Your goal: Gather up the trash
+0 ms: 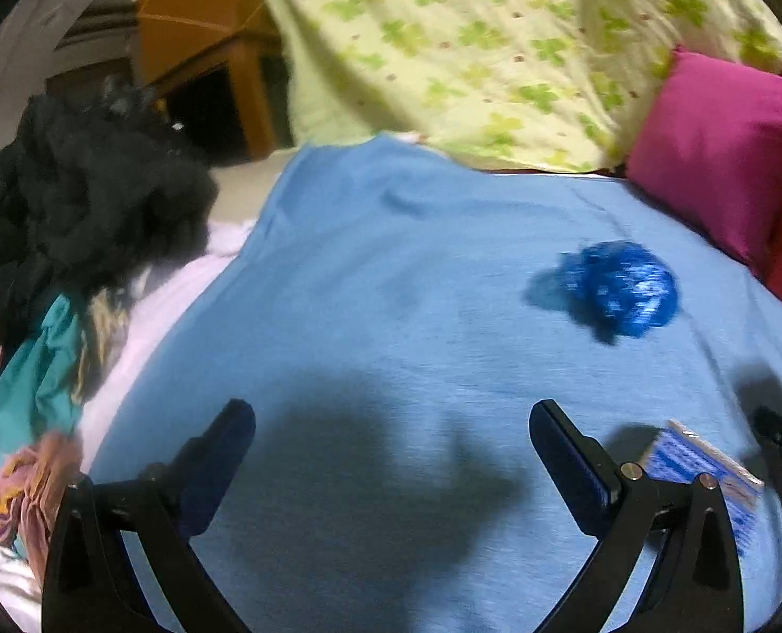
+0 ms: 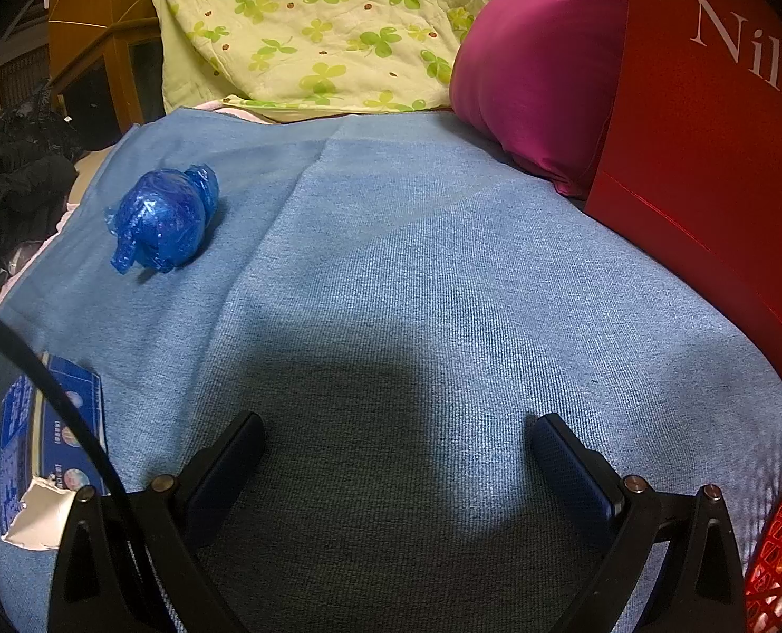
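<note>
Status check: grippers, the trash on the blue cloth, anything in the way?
Left gripper open, empty. Right gripper open, empty. Crumpled blue plastic wad and torn blue packet lie loose on the blue cloth. Nothing blocking either.

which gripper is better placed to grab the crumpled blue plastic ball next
Probably the left gripper: the crumpled blue plastic ball lies just ahead-right of its open jaws; from the right gripper it sits far off-left.

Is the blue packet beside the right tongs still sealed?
Opened: the blue packet has a ragged torn corner exposing its silver lining. Contents cannot be seen.
</note>
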`<state>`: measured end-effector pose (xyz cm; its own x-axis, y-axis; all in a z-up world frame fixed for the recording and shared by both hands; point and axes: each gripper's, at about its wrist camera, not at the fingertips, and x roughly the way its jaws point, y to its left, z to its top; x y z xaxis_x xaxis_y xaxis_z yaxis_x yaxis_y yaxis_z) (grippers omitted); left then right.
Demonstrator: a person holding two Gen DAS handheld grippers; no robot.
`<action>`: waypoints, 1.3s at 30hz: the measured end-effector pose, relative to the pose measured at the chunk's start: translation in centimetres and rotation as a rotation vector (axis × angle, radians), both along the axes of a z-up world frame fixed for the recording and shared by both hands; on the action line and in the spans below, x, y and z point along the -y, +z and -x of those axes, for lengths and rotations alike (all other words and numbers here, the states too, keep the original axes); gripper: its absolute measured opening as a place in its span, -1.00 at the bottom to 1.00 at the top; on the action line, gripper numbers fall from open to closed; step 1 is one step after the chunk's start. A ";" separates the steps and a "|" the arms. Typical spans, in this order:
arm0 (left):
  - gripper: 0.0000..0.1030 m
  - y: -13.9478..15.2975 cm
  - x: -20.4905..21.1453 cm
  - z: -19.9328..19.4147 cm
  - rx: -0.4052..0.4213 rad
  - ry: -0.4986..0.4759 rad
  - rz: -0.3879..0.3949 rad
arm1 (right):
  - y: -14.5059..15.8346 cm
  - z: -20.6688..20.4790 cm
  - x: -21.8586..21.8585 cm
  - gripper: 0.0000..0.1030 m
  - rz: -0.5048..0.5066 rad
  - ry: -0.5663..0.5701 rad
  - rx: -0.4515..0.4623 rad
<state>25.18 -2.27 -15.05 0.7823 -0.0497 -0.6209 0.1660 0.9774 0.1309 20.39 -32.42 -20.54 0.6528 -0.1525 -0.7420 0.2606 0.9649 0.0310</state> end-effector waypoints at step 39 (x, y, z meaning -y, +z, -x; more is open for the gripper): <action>1.00 2.2 3.3 2.1 0.008 -0.061 -0.105 | 1.7 1.1 -0.1 1.00 -0.124 -0.007 -0.147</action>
